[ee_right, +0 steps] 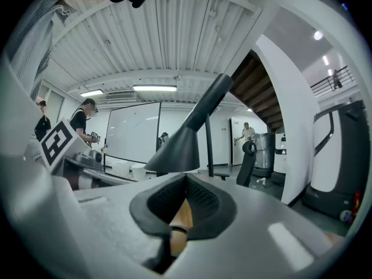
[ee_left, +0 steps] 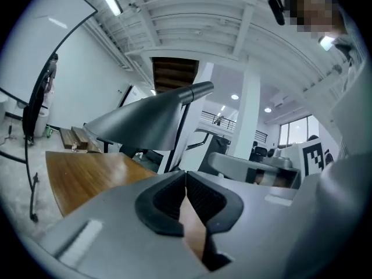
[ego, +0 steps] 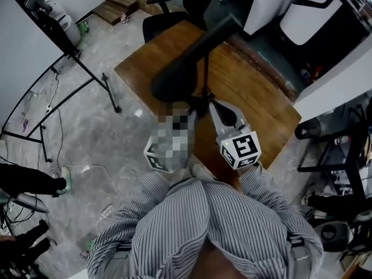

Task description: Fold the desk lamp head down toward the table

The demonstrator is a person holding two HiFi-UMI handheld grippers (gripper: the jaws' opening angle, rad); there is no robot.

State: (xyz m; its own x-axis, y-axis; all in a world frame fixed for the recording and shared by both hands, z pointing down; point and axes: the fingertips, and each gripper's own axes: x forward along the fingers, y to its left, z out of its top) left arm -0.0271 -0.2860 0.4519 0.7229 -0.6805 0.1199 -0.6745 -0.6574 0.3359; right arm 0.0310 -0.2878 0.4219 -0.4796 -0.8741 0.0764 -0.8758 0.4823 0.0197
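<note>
Desk lamp head [ego: 174, 77]: over the wooden tabletop [ego: 258, 100], shade mouth tilted downward | left gripper [ee_left: 186, 182]: jaws closed, empty | right gripper [ee_right: 185, 186]: jaws closed, empty, both clear of the lamp | progress: fold looks done or nearly so

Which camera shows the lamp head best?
The left gripper view: the lamp head appears large, side-on and well lit. The head view shows it from above as a dark shape; the right gripper view shows it smaller.

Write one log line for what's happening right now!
lamp head: not gripped | left hand-held gripper: shut, empty | right hand-held gripper: shut, empty
</note>
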